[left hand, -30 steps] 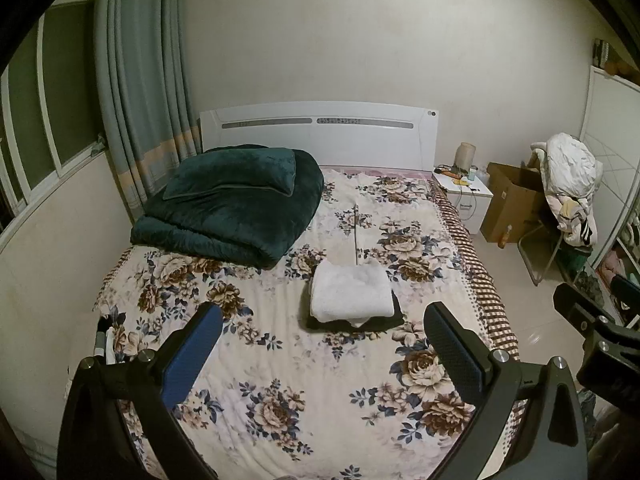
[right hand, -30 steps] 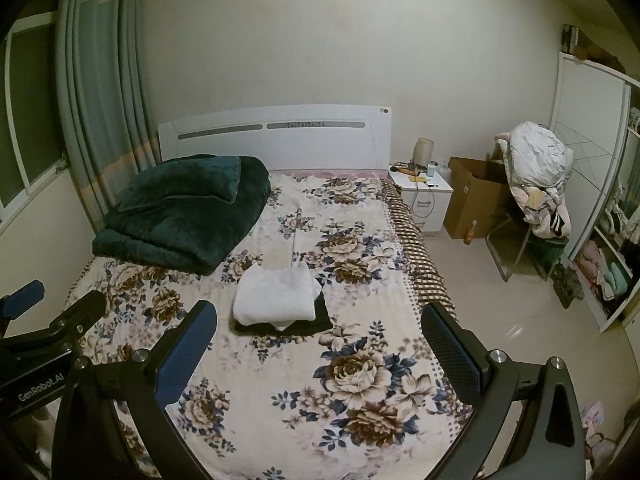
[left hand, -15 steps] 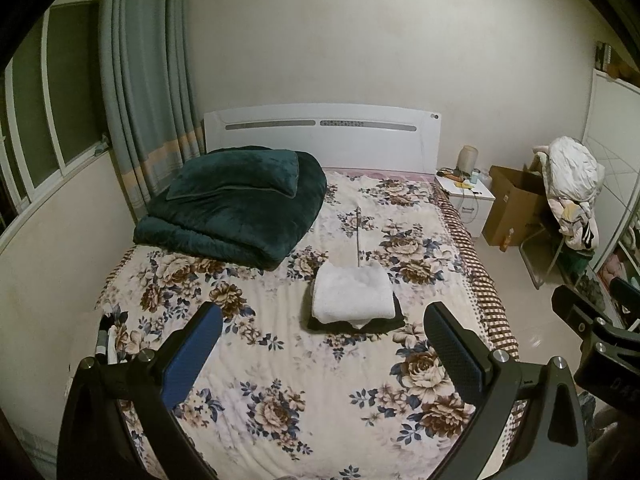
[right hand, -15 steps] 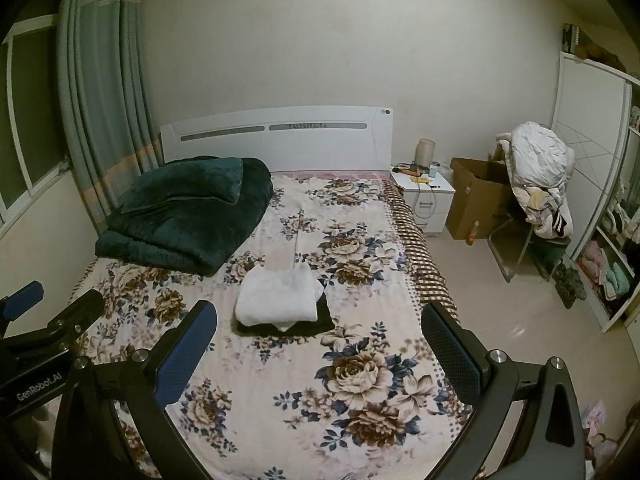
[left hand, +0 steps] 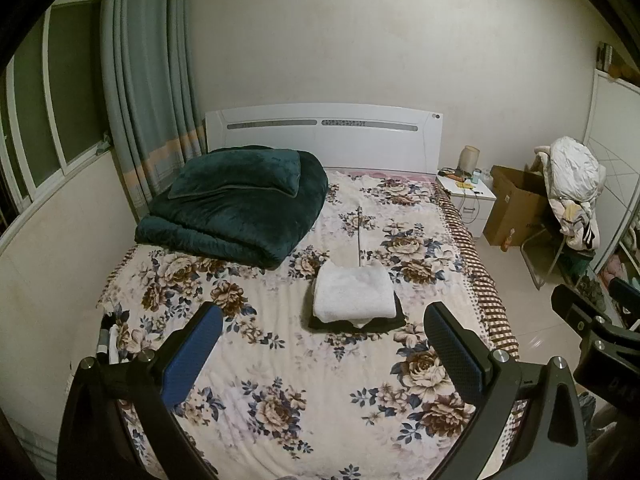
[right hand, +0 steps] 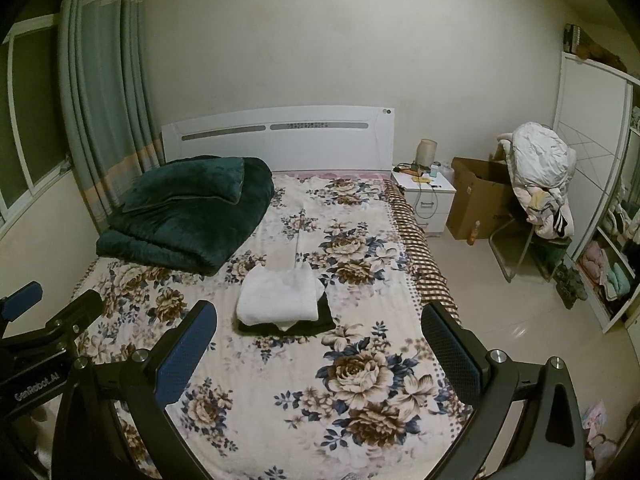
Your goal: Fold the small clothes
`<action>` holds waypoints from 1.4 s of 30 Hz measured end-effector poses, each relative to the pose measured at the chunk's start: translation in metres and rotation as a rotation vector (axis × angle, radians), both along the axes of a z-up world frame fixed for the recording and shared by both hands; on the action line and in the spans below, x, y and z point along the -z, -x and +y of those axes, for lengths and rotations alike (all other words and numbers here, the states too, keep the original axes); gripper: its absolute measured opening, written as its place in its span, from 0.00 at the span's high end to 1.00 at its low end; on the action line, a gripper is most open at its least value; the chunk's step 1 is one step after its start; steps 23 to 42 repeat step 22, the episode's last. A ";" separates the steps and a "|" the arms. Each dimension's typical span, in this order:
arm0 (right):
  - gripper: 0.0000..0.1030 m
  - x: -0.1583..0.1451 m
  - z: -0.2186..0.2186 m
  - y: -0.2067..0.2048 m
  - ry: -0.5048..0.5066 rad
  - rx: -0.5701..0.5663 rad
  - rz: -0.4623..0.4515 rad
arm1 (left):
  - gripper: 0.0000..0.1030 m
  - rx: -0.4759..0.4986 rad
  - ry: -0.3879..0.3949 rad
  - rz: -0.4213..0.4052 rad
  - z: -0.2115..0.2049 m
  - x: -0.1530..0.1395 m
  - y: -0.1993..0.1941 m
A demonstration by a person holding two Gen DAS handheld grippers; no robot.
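Note:
A folded white garment (left hand: 353,294) (right hand: 278,296) lies on top of a folded black garment (left hand: 390,321) (right hand: 324,318) in the middle of the floral bed sheet (left hand: 280,380) (right hand: 360,360). My left gripper (left hand: 322,336) is open and empty, held well back above the foot of the bed. My right gripper (right hand: 320,334) is also open and empty, at about the same distance from the stack. Neither touches any cloth. The right gripper's body (left hand: 592,340) shows at the right edge of the left wrist view.
A dark green folded duvet with a pillow (left hand: 236,208) (right hand: 184,212) fills the bed's far left. A white headboard (left hand: 320,136), nightstand (right hand: 426,196), cardboard box (right hand: 476,200), chair piled with clothes (right hand: 540,184) and open wardrobe shelves (right hand: 612,260) stand to the right. Curtains (left hand: 148,80) hang on the left.
Both grippers have drifted slightly back and up, so the bed and the folded stack sit a little lower in view. Nothing on the bed has moved.

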State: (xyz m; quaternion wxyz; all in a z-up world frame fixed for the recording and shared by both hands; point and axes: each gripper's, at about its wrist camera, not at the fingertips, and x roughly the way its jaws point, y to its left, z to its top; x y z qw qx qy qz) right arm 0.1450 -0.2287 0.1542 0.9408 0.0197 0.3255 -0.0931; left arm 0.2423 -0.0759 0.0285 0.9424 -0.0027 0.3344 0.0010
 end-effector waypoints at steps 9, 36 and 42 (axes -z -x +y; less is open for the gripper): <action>0.00 -0.001 0.003 0.000 -0.003 0.003 -0.002 | 0.00 -0.002 0.002 -0.003 0.001 -0.004 0.000; 0.00 0.000 0.002 0.006 -0.002 0.008 -0.002 | 0.00 -0.013 -0.001 -0.012 0.002 -0.012 -0.001; 0.00 0.000 0.002 0.006 -0.002 0.008 -0.002 | 0.00 -0.013 -0.001 -0.012 0.002 -0.012 -0.001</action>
